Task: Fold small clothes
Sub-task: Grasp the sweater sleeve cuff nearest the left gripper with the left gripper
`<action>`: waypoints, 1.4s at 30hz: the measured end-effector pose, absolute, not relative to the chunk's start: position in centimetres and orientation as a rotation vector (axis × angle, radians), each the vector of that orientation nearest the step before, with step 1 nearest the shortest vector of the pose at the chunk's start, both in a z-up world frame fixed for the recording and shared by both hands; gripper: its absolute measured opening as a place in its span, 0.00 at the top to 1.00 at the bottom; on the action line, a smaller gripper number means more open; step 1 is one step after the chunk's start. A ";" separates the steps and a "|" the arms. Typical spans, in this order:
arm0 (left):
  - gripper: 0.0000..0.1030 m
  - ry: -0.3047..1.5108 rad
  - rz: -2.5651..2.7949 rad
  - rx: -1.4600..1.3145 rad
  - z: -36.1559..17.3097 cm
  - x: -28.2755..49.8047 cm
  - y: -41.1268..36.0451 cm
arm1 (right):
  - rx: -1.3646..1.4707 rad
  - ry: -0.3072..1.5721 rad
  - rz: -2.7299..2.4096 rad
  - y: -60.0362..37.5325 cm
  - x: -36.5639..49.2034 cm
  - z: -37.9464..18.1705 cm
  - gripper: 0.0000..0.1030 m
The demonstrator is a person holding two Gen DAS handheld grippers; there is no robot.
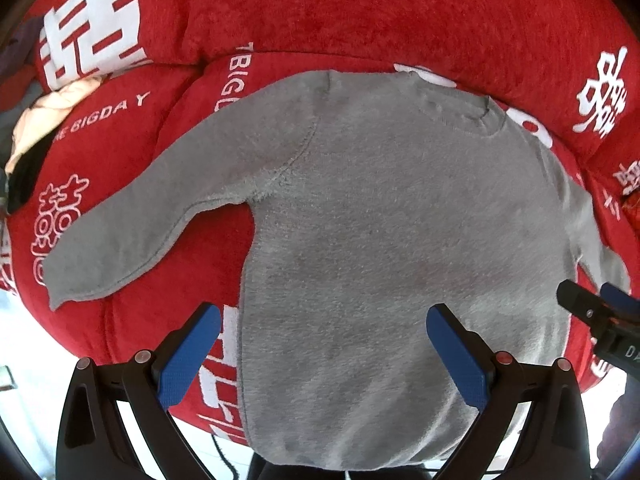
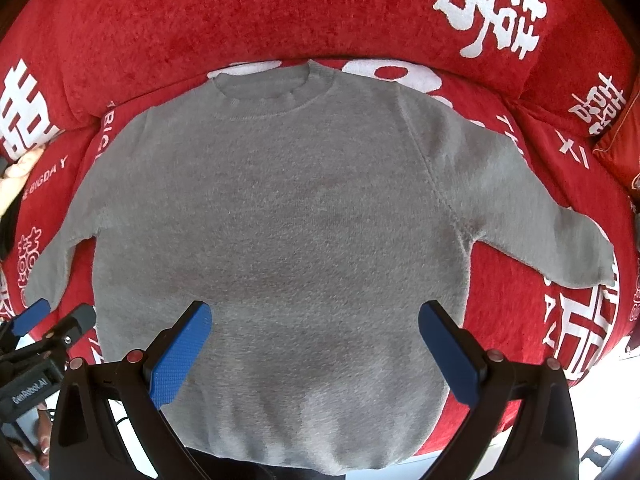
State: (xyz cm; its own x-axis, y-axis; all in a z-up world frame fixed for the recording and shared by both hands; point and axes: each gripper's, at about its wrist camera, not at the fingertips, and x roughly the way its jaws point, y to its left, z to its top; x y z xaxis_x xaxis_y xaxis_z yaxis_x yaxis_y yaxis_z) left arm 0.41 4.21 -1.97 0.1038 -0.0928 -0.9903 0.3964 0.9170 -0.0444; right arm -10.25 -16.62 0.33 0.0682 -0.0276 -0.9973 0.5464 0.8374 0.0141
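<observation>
Grey sweater [image 2: 280, 216] flat on red sofa [image 2: 240, 12], unfolded. My left claw [image 1: 324, 356] and right claw [image 2: 316, 352] released, empty. Next: pinch a sleeve [image 1: 132, 232], fold inward.

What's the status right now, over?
Left gripper open, right gripper open. Sweater flat on red cover, sleeves spread, unfolded. Nothing in the way.

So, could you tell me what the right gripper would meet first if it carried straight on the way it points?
Most likely the grey sweater: the open right gripper points at its lower body, spread flat on the red cushion. Depth is unclear.
</observation>
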 end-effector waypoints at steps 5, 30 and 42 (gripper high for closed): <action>0.00 1.440 -0.384 0.087 -2.0 1.7 7.3 | 0.442 1.433 -0.382 -15.0 -9.5 0.1 0.00; 0.01 1.307 -0.092 -0.836 -13.5 8.4 35.1 | 0.472 1.523 0.014 -0.4 -4.2 -4.9 0.00; 0.90 1.227 -0.013 -0.592 -10.4 9.8 33.0 | 0.511 1.508 0.007 -0.7 -4.0 -3.6 0.00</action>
State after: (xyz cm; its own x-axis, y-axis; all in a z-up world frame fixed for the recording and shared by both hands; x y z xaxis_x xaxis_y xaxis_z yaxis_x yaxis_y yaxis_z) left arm 9.79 33.03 -10.39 0.3563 -0.3201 -0.8778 -0.3008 0.8502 -0.4321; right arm -4.04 -0.67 -3.65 0.0838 0.3146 -0.9455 0.3060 0.8949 0.3249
